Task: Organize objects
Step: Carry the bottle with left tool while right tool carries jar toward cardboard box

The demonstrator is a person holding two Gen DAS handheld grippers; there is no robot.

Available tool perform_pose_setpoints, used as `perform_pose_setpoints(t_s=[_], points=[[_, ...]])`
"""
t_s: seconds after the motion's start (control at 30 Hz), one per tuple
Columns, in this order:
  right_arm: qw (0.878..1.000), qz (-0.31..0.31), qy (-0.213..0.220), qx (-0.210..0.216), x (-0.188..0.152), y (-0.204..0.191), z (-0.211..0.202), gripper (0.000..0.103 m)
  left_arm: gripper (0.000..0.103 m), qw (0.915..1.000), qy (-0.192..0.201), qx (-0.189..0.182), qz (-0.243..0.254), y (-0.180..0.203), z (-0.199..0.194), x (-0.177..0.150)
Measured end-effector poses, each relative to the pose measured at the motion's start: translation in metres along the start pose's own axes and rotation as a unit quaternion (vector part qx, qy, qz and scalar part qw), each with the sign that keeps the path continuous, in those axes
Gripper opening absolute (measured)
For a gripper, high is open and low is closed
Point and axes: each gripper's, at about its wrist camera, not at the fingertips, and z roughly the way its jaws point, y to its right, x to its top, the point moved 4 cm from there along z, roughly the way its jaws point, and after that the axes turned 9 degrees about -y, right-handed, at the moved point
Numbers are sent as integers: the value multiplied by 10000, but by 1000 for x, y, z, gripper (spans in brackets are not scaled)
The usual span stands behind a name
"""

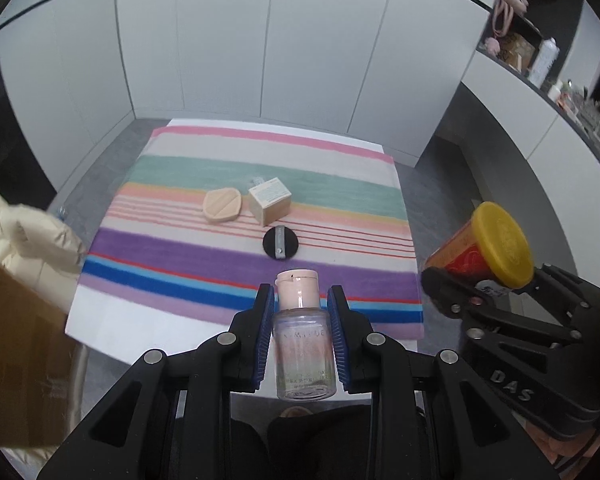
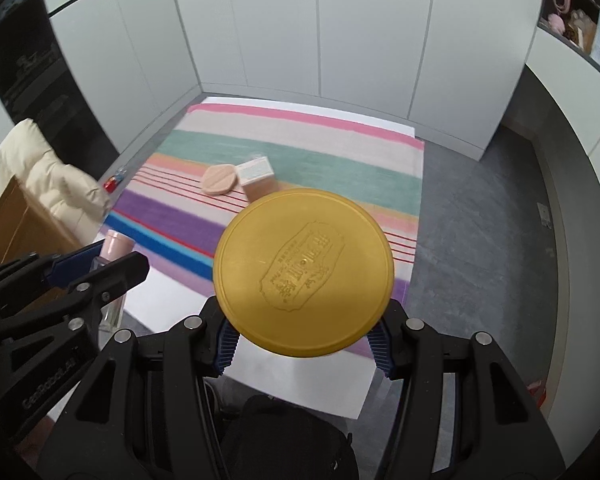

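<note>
Left gripper [image 1: 300, 330] is clamped mid-body on a clear, pink-capped plastic bottle [image 1: 303, 344], likely light and slippery; right gripper [image 2: 302, 346] grips a yellow-lidded red canister [image 2: 304, 272], seemingly rigid.

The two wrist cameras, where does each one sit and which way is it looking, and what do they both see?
Left wrist: on the left gripper, looking down along its fingers, shut on a clear bottle; the right gripper shows at its right edge.
Right wrist: on the right gripper, looking down over the yellow lid of the can it holds; the left gripper shows at left.
Shared: the striped cloth, puff, small box.
</note>
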Motion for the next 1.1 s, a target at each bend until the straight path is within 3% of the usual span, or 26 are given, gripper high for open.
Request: perform_pose_setpoints(t_s=[0.3,1.1], points=[[9991,-362,135,158,-1,-17,-24,56,28,9991,418,26,-66,-21,-25,1],[9959,-763,65,485,26,-84,6,56,28,9963,472,300,-647,-97,-18,-9]])
